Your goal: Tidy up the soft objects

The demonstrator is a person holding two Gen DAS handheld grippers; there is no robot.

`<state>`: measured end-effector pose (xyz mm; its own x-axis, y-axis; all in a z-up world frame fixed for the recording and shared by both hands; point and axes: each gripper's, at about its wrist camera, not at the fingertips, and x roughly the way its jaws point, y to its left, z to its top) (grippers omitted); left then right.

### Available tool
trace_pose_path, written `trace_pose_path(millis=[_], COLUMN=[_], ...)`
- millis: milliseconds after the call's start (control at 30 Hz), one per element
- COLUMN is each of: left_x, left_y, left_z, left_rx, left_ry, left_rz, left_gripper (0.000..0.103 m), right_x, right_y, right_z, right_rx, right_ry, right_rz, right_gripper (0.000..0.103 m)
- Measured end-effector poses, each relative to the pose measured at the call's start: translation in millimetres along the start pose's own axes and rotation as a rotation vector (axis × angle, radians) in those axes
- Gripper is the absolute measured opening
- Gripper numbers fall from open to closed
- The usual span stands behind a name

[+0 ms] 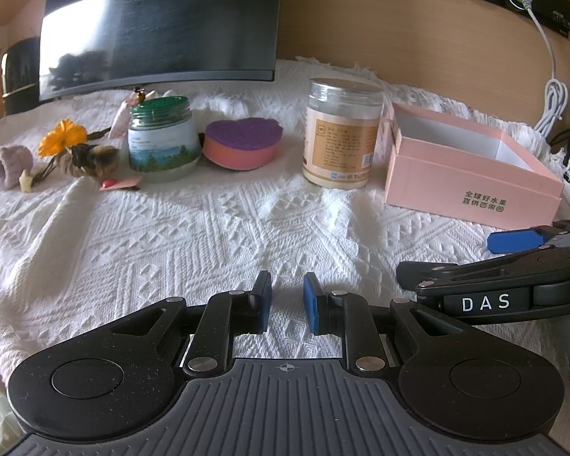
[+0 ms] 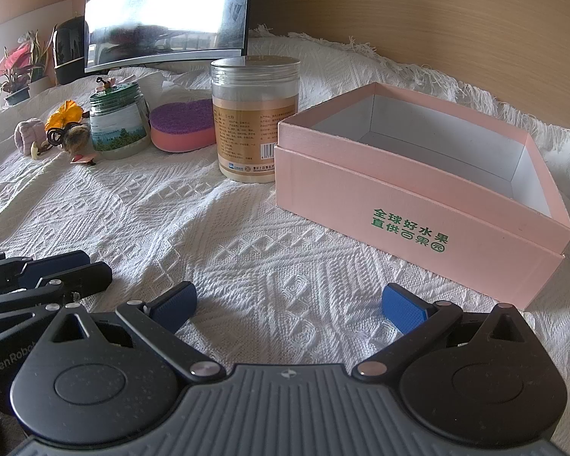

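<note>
While I hold both rigs low over the white woven cloth (image 1: 171, 235), I take the tall clear jar (image 1: 341, 135) as my landmark and read from the left. Farthest left of that jar lies a pale pink scrunchie (image 1: 9, 165), and just beside it an orange fabric flower (image 1: 62, 137) and a brown furry hair tie (image 1: 91, 159), the two close enough that I cannot tell whether they touch. A small pink hair clip (image 1: 121, 183) lies on the cloth in front of them. Next toward the jar stands a green-lidded jar (image 1: 163, 140) with a landscape label, upright. Between it and the tall clear jar rests a sponge (image 1: 241, 144), purple on top and pink-orange below, slightly tilted, near the tall jar but apart from it in the left wrist view. Behind all this, left of the tall jar, a dark monitor (image 1: 159, 26) stands.

My left tongs (image 1: 287, 306) hover in front of the tall jar, well short of it, jaws at a narrow gap with nothing between them. Right of the tall jar, just beside it, sits the pink box (image 2: 410, 205), open-topped, white inside and with nothing in it, green characters on its near wall. My right tongs (image 2: 288, 306) hover before that box's near left corner, jaws spread wide and holding nothing. A white cable (image 1: 551, 87) hangs down the wall behind the box.
</note>
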<state>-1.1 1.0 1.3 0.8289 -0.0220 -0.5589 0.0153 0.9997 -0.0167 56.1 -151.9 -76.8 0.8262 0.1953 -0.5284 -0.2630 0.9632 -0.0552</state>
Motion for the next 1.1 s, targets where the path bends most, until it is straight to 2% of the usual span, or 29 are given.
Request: trace_pose_path(millis=[1100], left_x=[1.3], left_y=[1.6], left_z=[0.3], left_rx=[-0.012], left_ry=[-0.002], left_rz=[-0.009], left_gripper=[0.021], right_x=[-0.2], right_y=[0.0], right_z=[0.4], right_rx=[0.000], right_ry=[0.000], right_rz=[0.000], right_gripper=[0.103])
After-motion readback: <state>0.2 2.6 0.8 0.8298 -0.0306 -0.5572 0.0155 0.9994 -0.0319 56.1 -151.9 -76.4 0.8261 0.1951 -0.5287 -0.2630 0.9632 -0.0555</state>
